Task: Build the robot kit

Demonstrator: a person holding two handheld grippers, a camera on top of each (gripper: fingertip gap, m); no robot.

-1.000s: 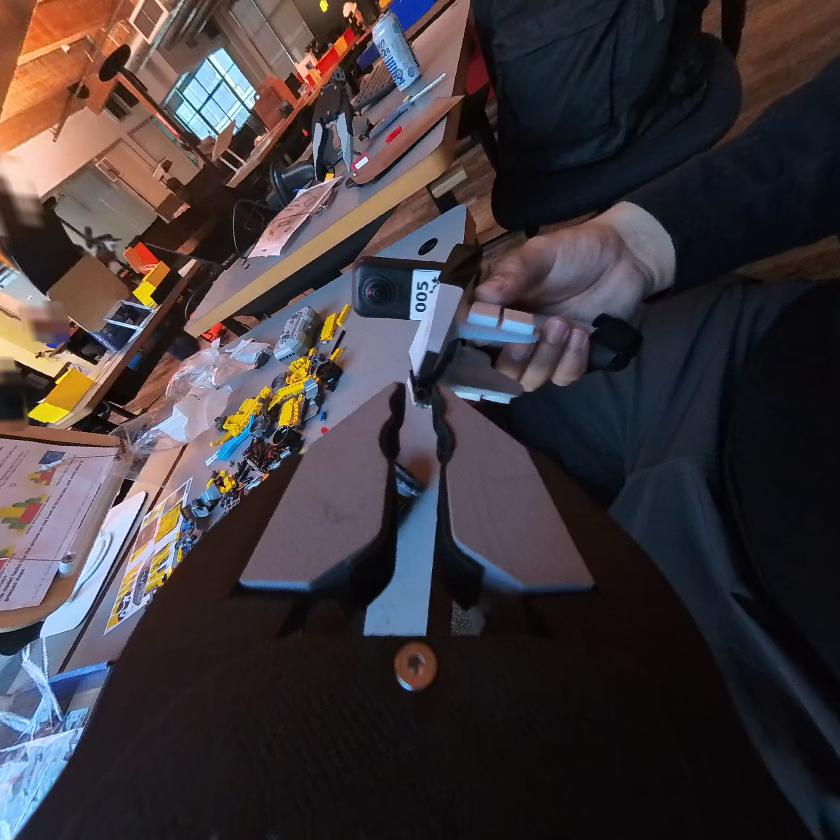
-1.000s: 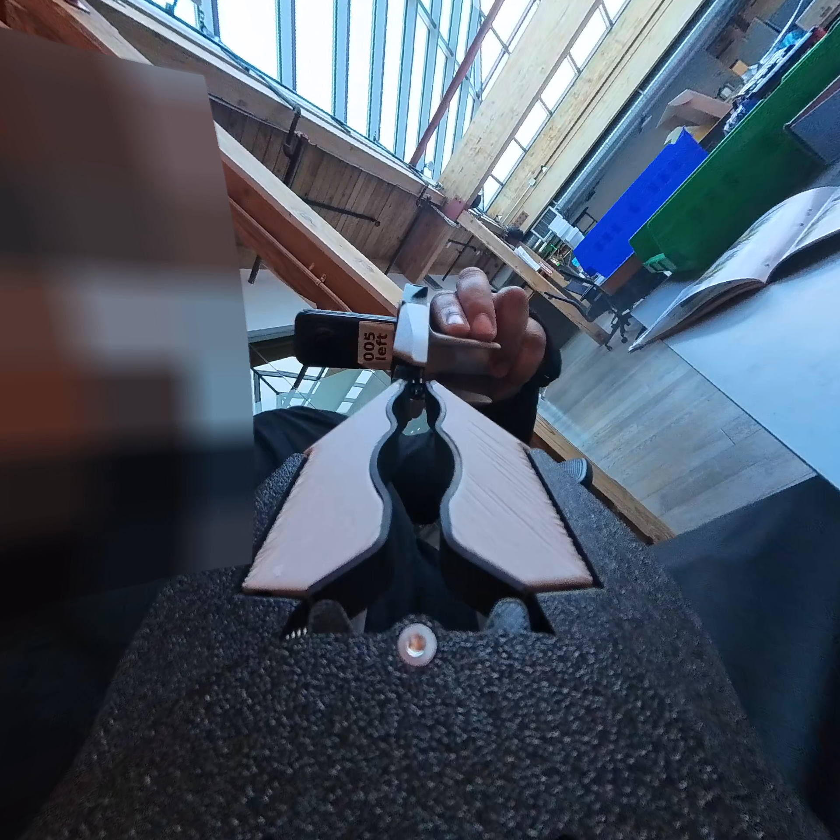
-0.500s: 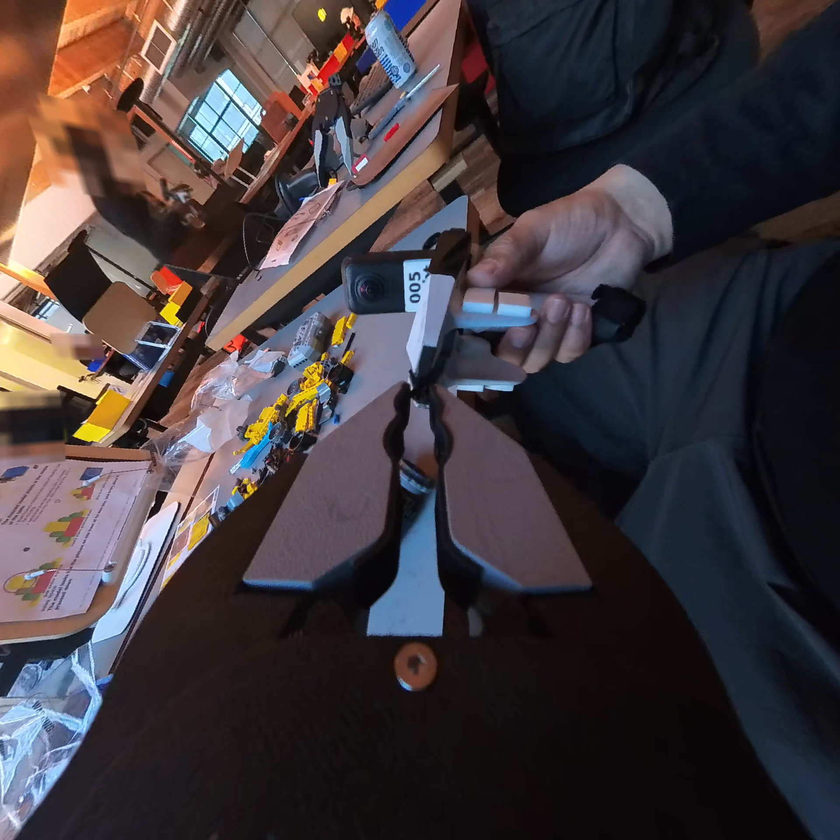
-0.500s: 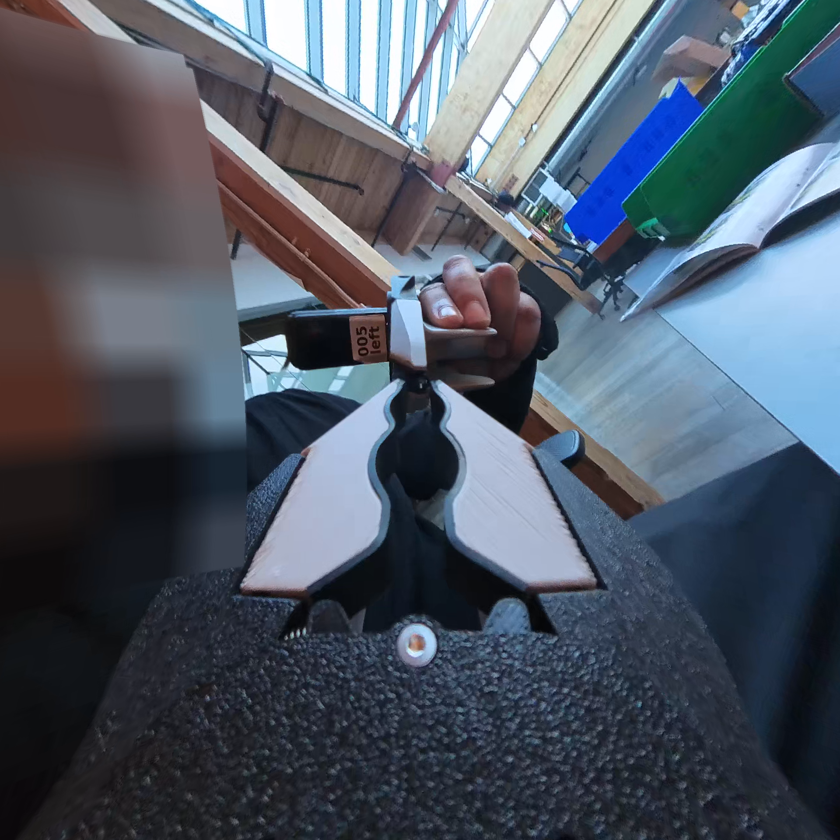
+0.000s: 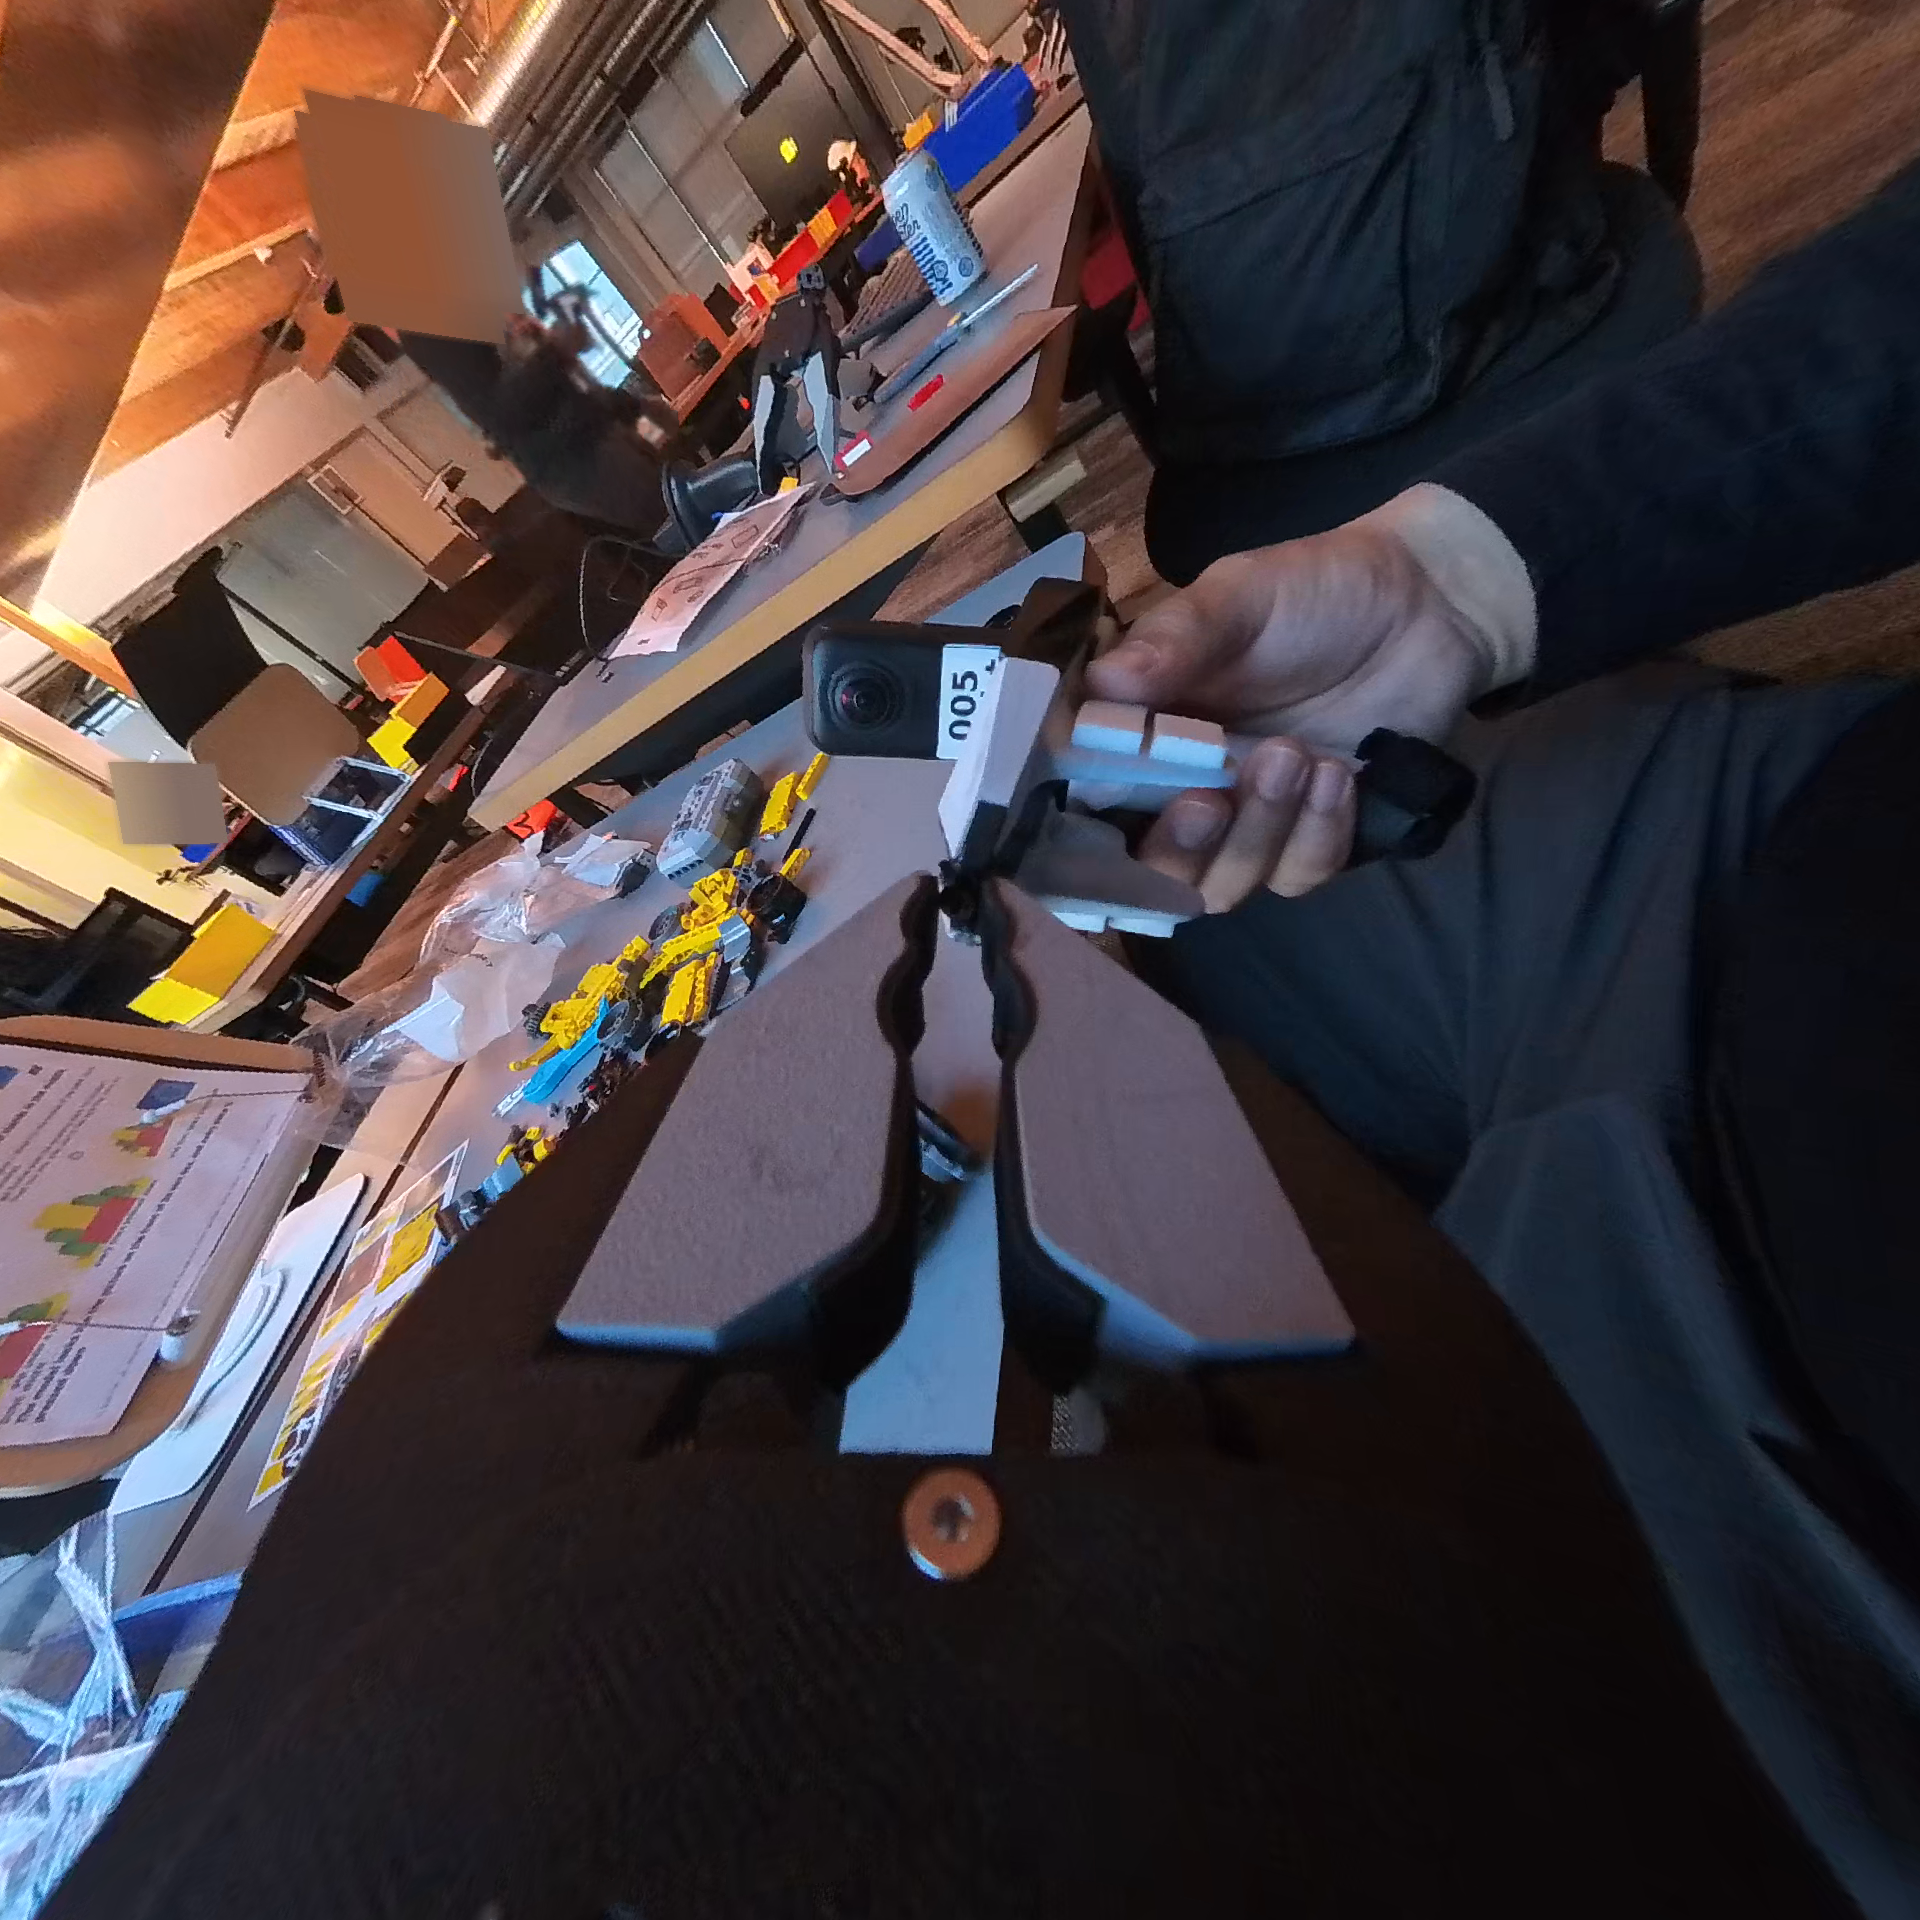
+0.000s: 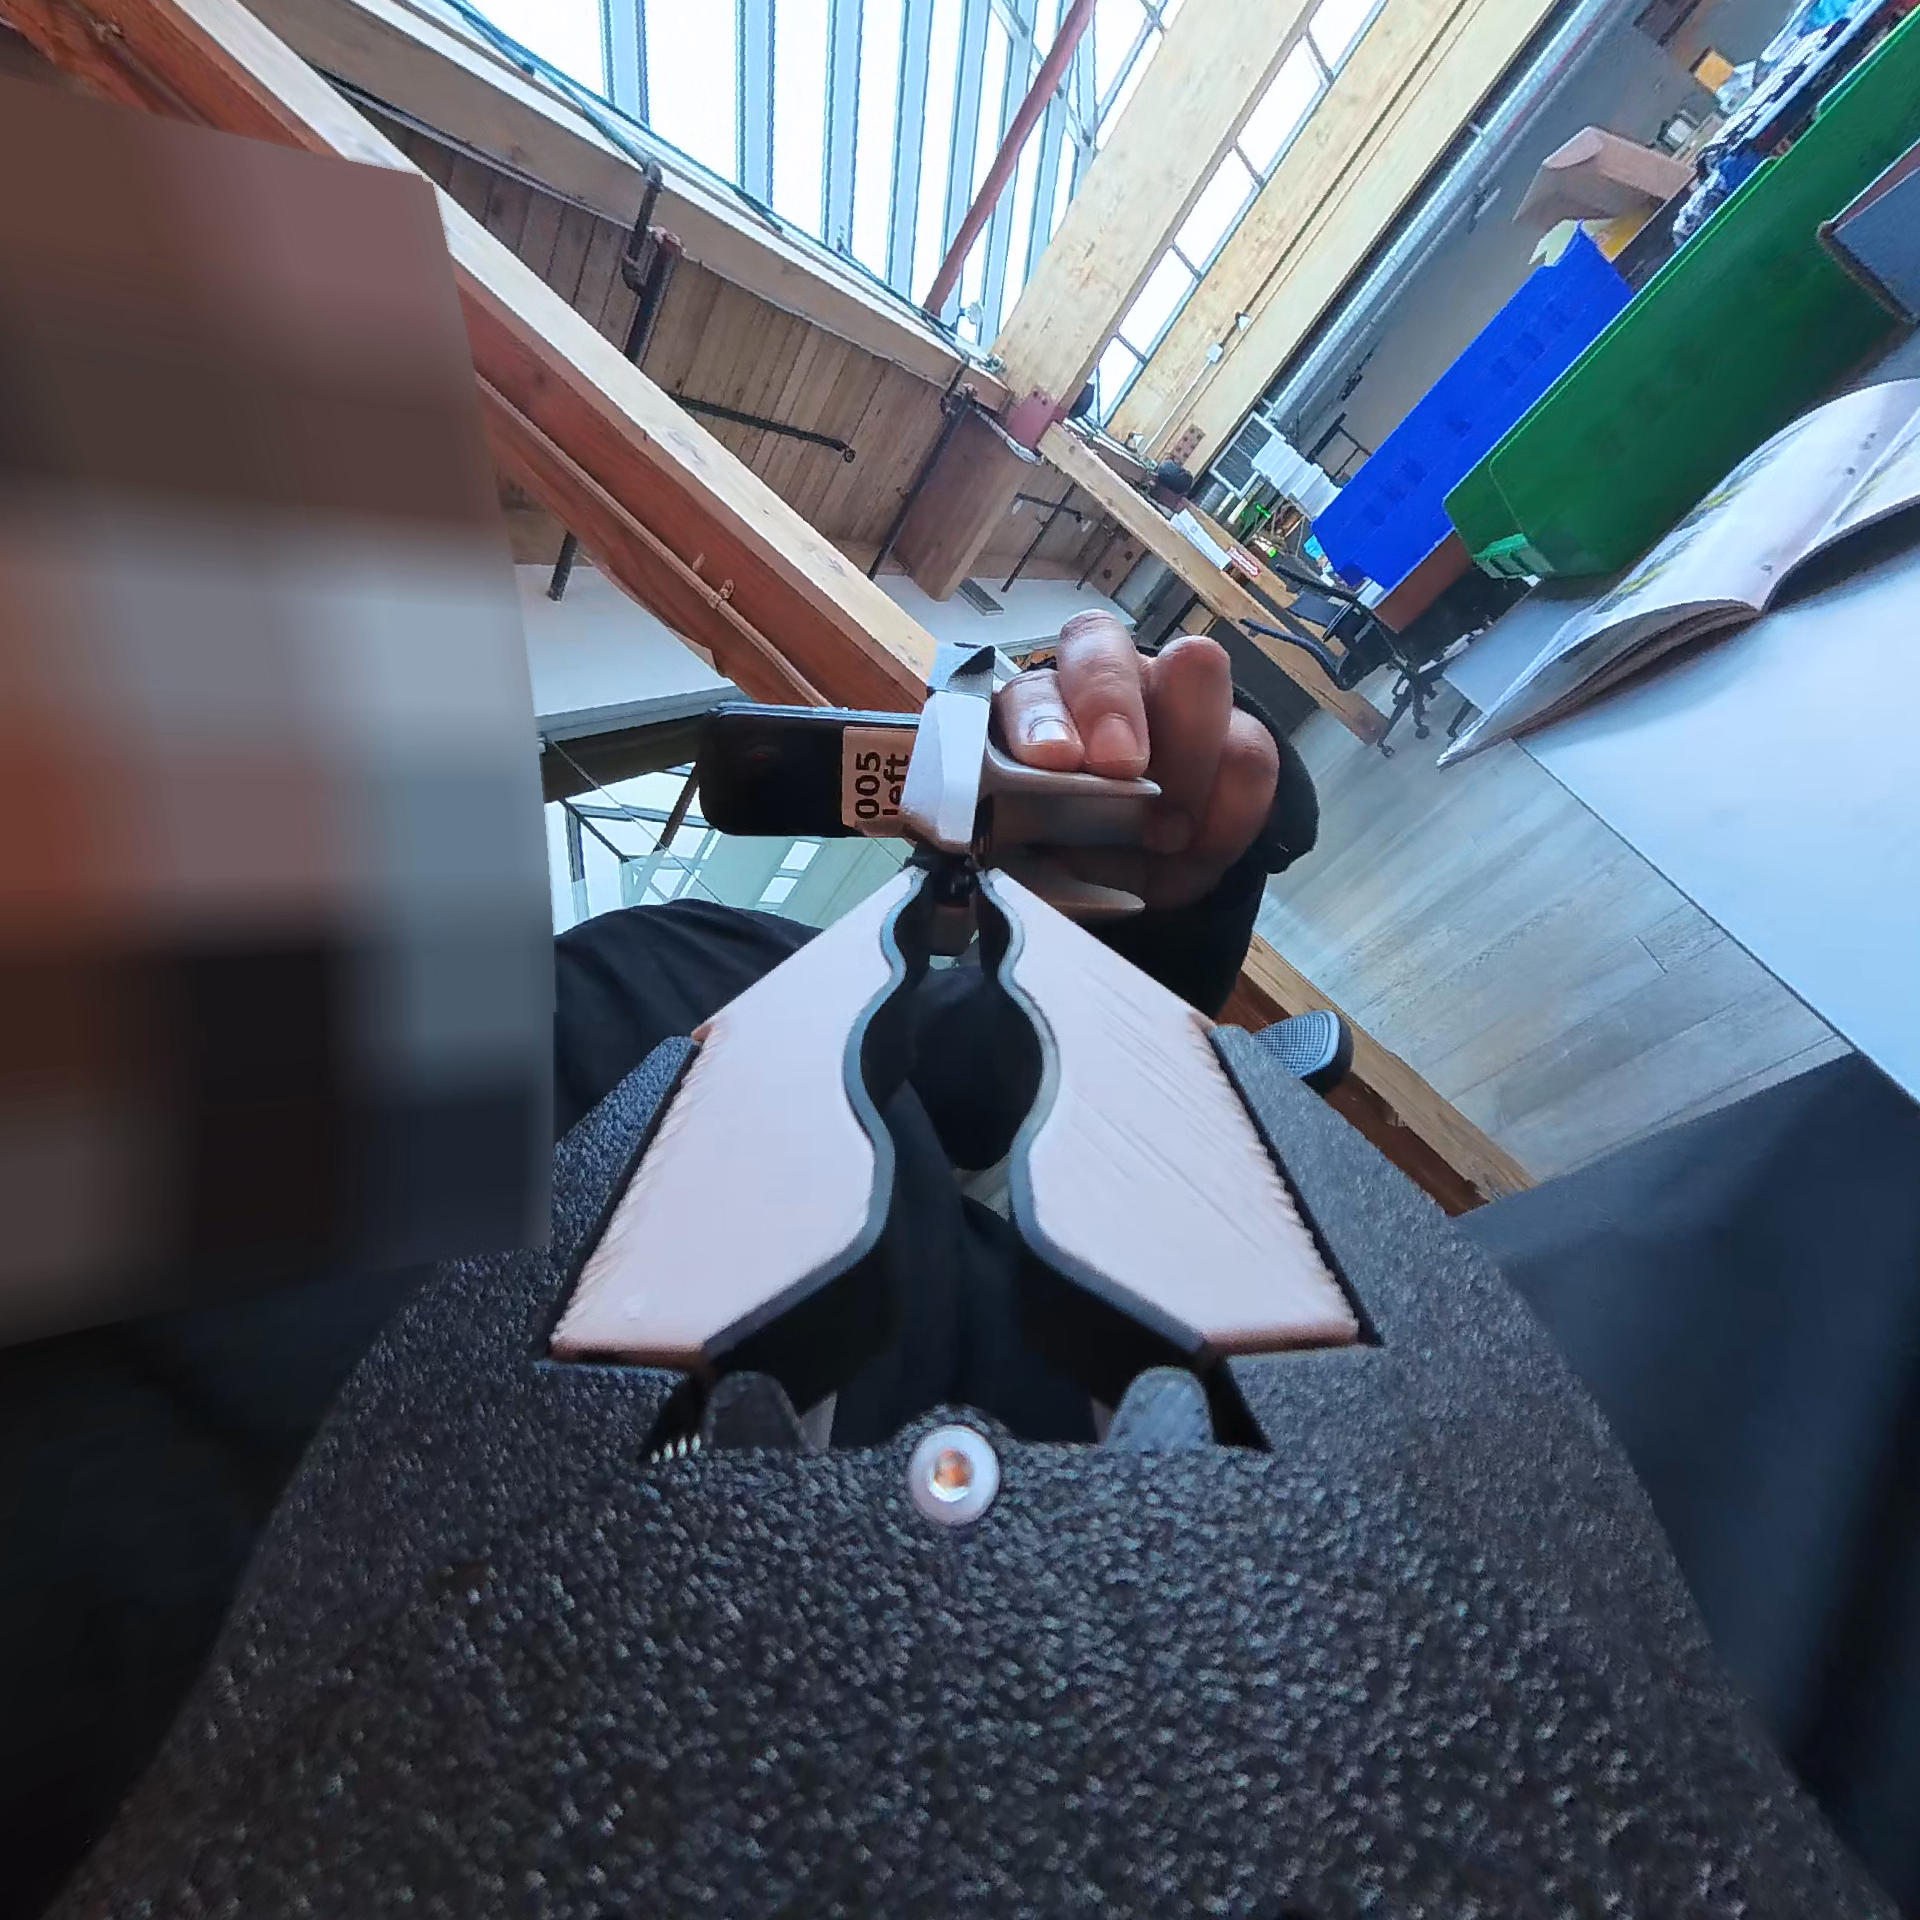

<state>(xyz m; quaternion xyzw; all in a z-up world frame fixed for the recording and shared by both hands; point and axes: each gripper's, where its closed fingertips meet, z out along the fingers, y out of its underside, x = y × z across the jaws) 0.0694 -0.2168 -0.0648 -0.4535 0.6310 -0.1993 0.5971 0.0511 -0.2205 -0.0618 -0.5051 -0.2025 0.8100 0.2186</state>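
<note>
My two grippers meet tip to tip above a person's lap. In the left wrist view my left gripper [image 5: 961, 906] is nearly closed, with a small black piece [image 5: 958, 902] pinched at its tips. The right gripper's pale fingers [image 5: 1101, 896] and its black camera [image 5: 873, 698] sit just beyond, held by a hand [image 5: 1299, 665]. In the right wrist view my right gripper [image 6: 948, 885] is closed on the same small dark piece [image 6: 948, 902]. The left gripper's camera [image 6: 779, 774] and the hand holding it [image 6: 1143, 748] are right behind.
A grey table [image 5: 904, 800] to the left carries a heap of yellow, black and blue building-toy parts [image 5: 665, 966], clear plastic bags [image 5: 468, 956], a printed booklet [image 5: 343, 1309] and an instruction sheet on a board [image 5: 114, 1195]. An open booklet [image 6: 1714, 551] lies on a grey table [image 6: 1766, 810] at the right. Both grippers' tips are close together, under 4 cm apart.
Both grippers stay tip to tip on the small piece. The pair has shifted slightly, so the room behind has slid in both views.
</note>
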